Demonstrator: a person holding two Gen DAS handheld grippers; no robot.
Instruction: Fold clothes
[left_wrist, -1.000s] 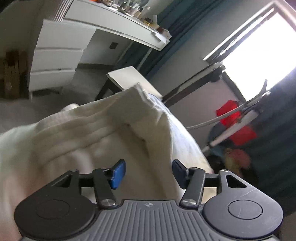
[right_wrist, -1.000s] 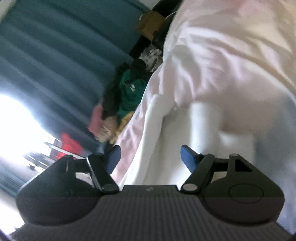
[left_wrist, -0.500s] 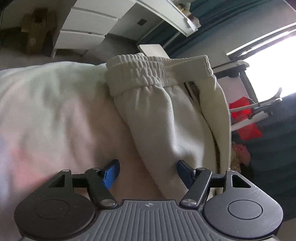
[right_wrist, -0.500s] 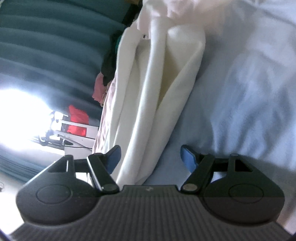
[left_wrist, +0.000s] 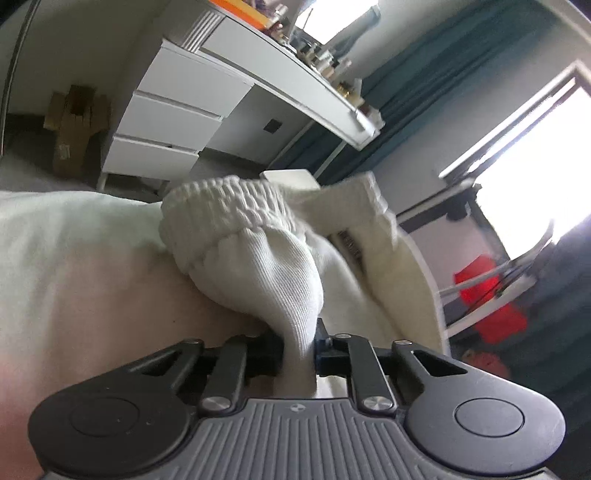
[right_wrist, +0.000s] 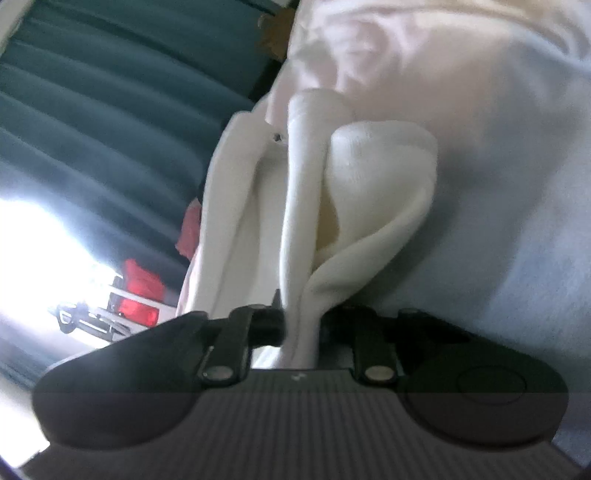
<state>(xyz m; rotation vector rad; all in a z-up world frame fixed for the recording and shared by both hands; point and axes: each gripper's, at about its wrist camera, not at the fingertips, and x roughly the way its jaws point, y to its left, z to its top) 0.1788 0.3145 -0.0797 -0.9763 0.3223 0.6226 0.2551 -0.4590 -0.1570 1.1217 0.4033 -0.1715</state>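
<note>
Both claws, gaping half a second ago, now clamp cloth. Closed to a narrow gap, the left gripper (left_wrist: 298, 347) pinches a fold of the cream sweatpants (left_wrist: 280, 266) just near of the ribbed elastic waistband (left_wrist: 225, 218); the right gripper (right_wrist: 301, 332) pinches bunched layers of the same garment (right_wrist: 369, 192), which lies on the pale bed sheet (right_wrist: 517, 229). Thick fleece looks soft, limp and fairly light; it will sag between grips, so holding near the firmer waistband and hem edges seems wisest.
</note>
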